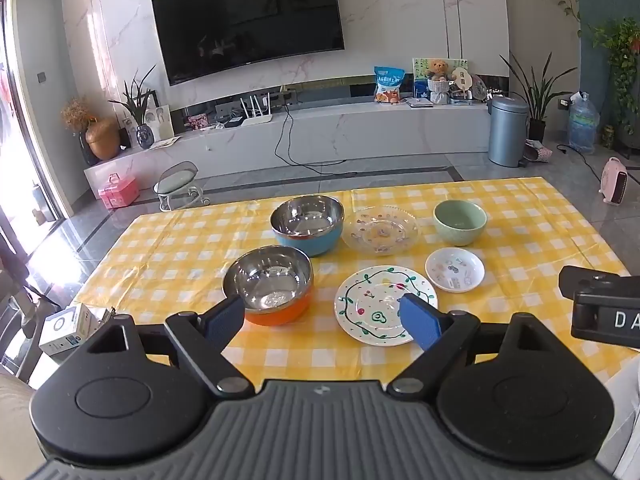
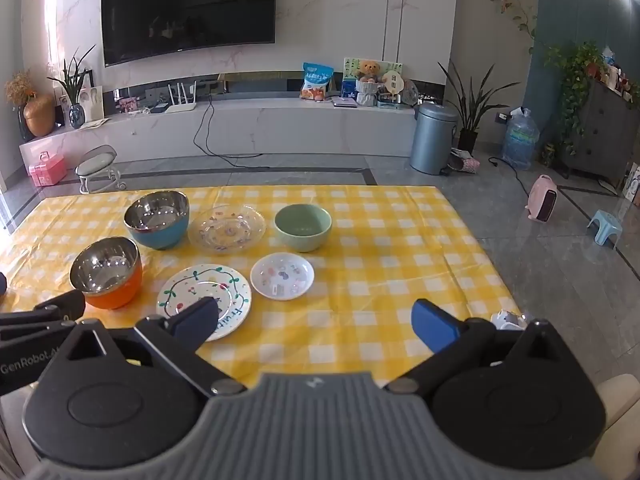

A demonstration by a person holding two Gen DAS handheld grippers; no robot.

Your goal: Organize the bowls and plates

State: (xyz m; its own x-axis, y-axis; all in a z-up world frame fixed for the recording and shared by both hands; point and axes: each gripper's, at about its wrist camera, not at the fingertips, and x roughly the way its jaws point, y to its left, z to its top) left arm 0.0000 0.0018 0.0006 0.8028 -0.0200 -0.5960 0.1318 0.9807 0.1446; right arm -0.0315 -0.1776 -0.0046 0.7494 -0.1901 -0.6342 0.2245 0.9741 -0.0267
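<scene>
Left claw point(image 1: 322, 320) wide open, empty, above the tabletop point(image 1: 168, 256), right claw point(image 2: 316, 322) likewise, orange steel bowl point(image 1: 272, 284) beside vine-painted plate point(image 1: 380, 304), small white dish point(image 1: 455, 270), blue steel bowl point(image 1: 307, 224), glass plate point(image 1: 380, 229), green bowl point(image 1: 460, 222) farther back, only the right view shows the blue stool point(image 2: 604, 226).

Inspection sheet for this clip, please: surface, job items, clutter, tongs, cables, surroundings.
Surface: yellow checked tablecloth, flat.
Job's things: blue-sided steel bowl, orange-sided steel bowl, green bowl, clear glass plate, vine-painted plate, small white dish; all apart, unstacked.
Clutter: small boxes at the left table edge.
Tongs: left tongs and right tongs open, empty.
Cables: black cable hanging off the TV bench.
Surroundings: TV, bin, plants.
</scene>
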